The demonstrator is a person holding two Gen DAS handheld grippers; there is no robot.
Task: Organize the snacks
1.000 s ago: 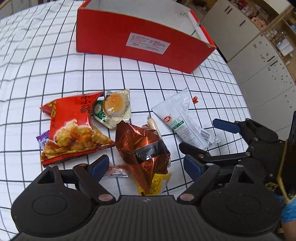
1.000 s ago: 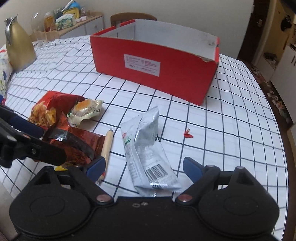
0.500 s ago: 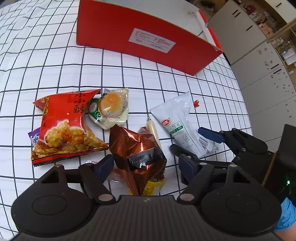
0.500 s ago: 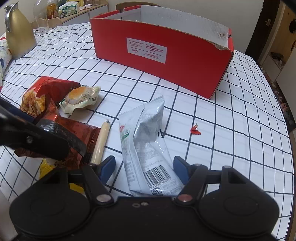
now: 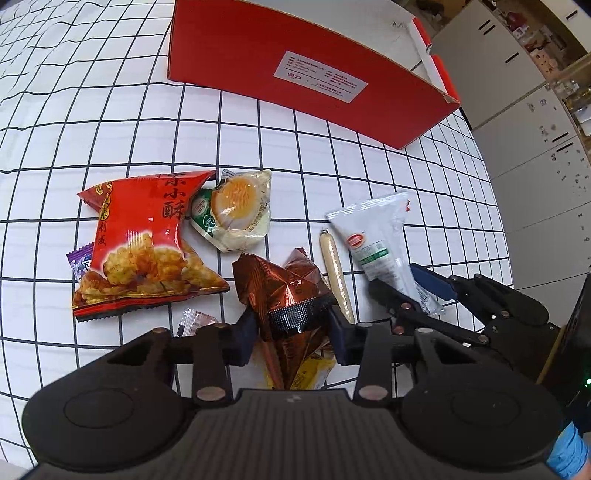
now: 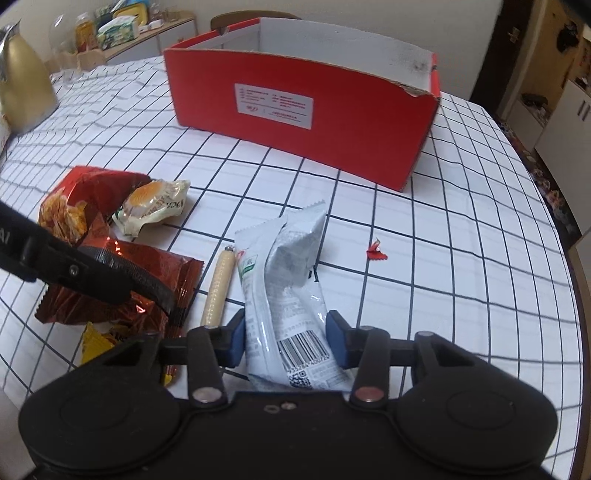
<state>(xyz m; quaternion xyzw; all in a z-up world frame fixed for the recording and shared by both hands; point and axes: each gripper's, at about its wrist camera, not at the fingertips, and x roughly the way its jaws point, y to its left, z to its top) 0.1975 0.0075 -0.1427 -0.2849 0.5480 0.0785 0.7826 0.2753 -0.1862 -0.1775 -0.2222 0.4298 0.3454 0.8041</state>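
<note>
A white cloth with a black grid (image 5: 303, 155) covers the surface, and cream cabinets (image 5: 524, 110) stand beyond its edge. In the right wrist view a gold jug (image 6: 22, 92) sits at the far left, with a sideboard of jars (image 6: 122, 33) behind it. An open red cardboard box with a white label (image 6: 306, 107) stands at the far side of the surface.

The left gripper (image 5: 291, 332) has its fingers drawn in against a crumpled copper-brown foil snack bag (image 5: 291, 295), which lies on a yellow packet (image 5: 314, 373). Left of it lie a red bag printed with fried puffs (image 5: 144, 243), a clear-wrapped round yellow cake (image 5: 236, 210), a small purple sachet (image 5: 79, 258) and a tiny clear-wrapped candy (image 5: 195, 319). A thin beige sausage stick (image 5: 336, 273) lies just beside the foil bag.

The right gripper (image 6: 284, 334) holds a pale grey-white pouch with a barcode (image 6: 288, 288), fingers pressed on both sides near its barcode end. A small red scrap (image 6: 376, 251) lies apart to the right.
</note>
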